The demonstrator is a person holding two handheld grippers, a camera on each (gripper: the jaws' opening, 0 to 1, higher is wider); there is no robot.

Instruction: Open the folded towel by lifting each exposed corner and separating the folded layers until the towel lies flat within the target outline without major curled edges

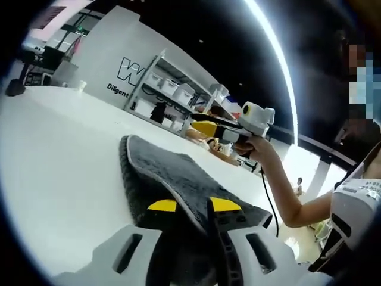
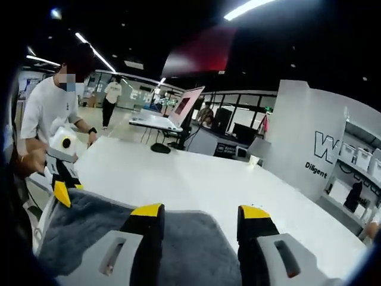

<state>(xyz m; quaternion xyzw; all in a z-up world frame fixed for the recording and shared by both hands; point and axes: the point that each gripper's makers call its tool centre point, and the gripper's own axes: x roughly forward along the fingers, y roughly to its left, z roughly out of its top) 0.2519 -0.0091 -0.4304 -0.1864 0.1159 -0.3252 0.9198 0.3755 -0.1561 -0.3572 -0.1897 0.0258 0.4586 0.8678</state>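
A grey fluffy towel (image 1: 178,179) lies on the white table (image 1: 65,161). One hemmed edge of it rises between the yellow-tipped jaws of my left gripper (image 1: 193,205), which stand close together on the cloth. Seen from the right gripper view, the left gripper (image 2: 61,193) holds the towel (image 2: 190,250) at its left corner, slightly lifted. My right gripper (image 2: 201,214) hovers over the towel's near part with its jaws wide apart and nothing between them. In the left gripper view, a hand holds the right gripper (image 1: 205,127) above the table past the towel's far end.
The table (image 2: 196,173) stretches wide beyond the towel, with a small black object (image 2: 161,148) at its far edge. Shelves with white bins (image 1: 172,89) and a lettered wall (image 2: 315,149) stand behind. A person (image 2: 112,95) walks in the background.
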